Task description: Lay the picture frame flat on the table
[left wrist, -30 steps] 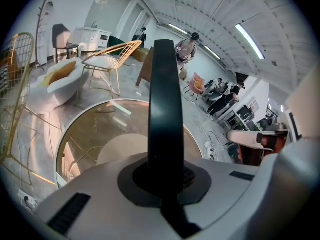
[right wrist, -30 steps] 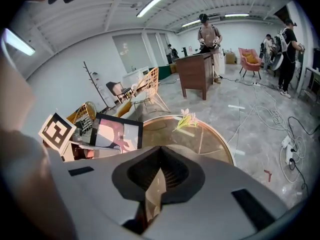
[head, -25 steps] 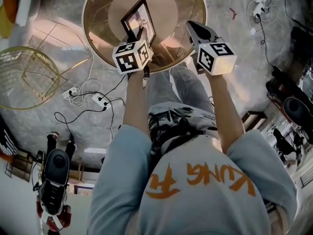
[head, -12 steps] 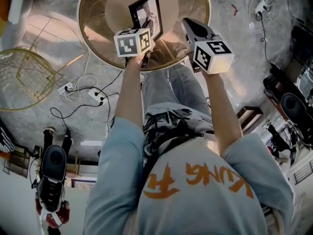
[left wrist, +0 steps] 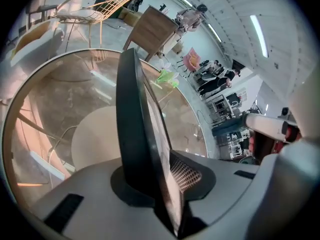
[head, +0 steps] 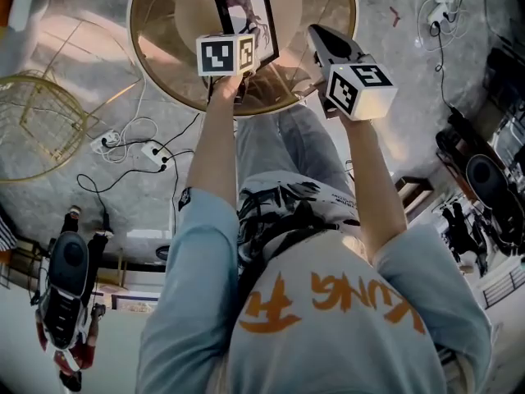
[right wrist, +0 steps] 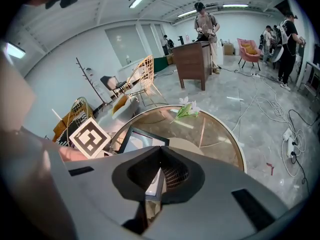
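The black picture frame (head: 248, 13) is over the middle of the round glass table (head: 164, 90), its picture side towards the head camera. My left gripper (head: 240, 66) has the frame's near edge between its jaws. In the left gripper view the frame (left wrist: 132, 129) runs edge-on between the two pads with no gap showing, and the jaws of the left gripper (left wrist: 161, 171) are opening. My right gripper (head: 317, 36) hovers just right of the frame, shut and holding nothing. In the right gripper view the frame (right wrist: 136, 140) lies left of the right gripper's (right wrist: 159, 178) jaws.
A white flower (right wrist: 187, 110) lies on the far side of the table (right wrist: 235, 140). On the floor to the left are a gold wire chair (head: 33, 130) and power strips with cables (head: 139, 148). A wooden cabinet (right wrist: 192, 61) and several people stand farther back.
The left gripper and the frame have moved farther in over the table, and the frame has turned so its picture shows more squarely. The right gripper has barely moved.
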